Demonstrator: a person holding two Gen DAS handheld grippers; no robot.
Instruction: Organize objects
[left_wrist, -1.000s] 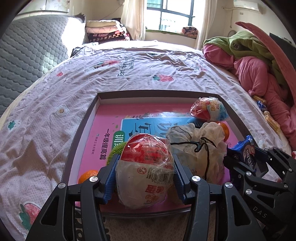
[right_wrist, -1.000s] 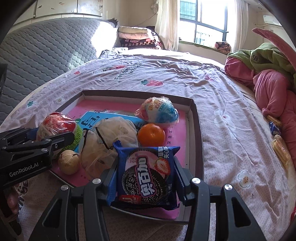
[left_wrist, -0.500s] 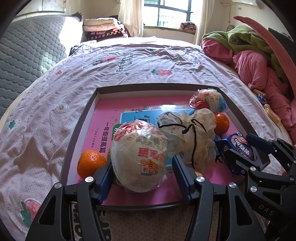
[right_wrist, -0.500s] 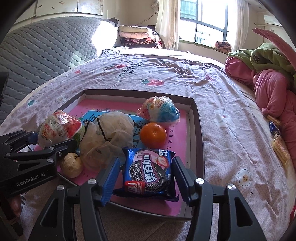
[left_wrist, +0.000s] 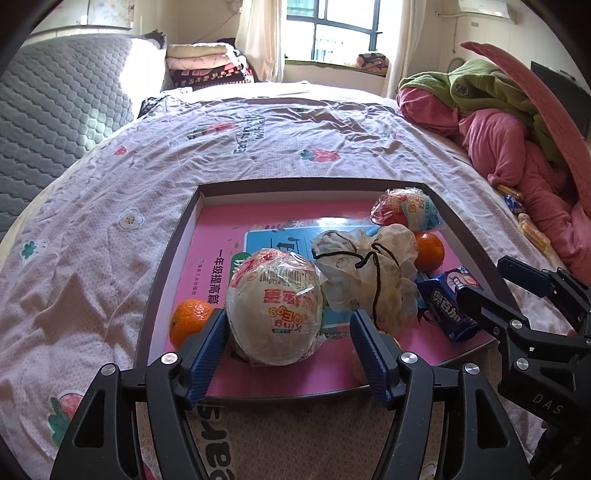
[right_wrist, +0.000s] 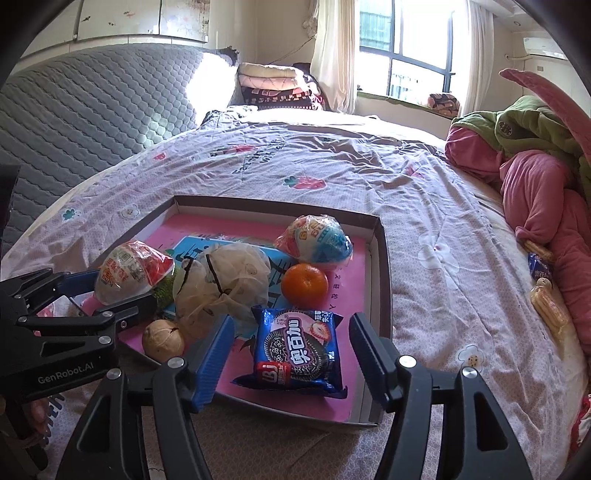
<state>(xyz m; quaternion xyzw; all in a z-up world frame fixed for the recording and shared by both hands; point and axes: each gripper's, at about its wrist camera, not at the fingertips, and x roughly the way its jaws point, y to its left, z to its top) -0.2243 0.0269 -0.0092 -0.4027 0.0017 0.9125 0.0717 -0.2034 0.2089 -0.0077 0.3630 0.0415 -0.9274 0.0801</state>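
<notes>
Jaws of both grippers, left gripper (left_wrist: 288, 341) and right gripper (right_wrist: 291, 360), are opening, releasing egg (left_wrist: 273, 310) and biscuit packet (right_wrist: 299, 349); egg is likely rolling off tray (left_wrist: 166, 280) edge.

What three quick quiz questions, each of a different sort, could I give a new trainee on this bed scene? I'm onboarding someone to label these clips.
1. True or false: the blue cookie packet lies inside the tray.
2. Which thing sits between the fingers of the left gripper? A) an orange B) the wrapped egg-shaped toy C) the mesh pouch
3. How many oranges show in the left wrist view?

Key
1. True; it lies flat between the opening jaws of the right gripper, with clear gaps at both pads.
2. B; those jaws are opening too, and the right pad stands clear.
3. Two: one at the near left, one at the right.
</notes>
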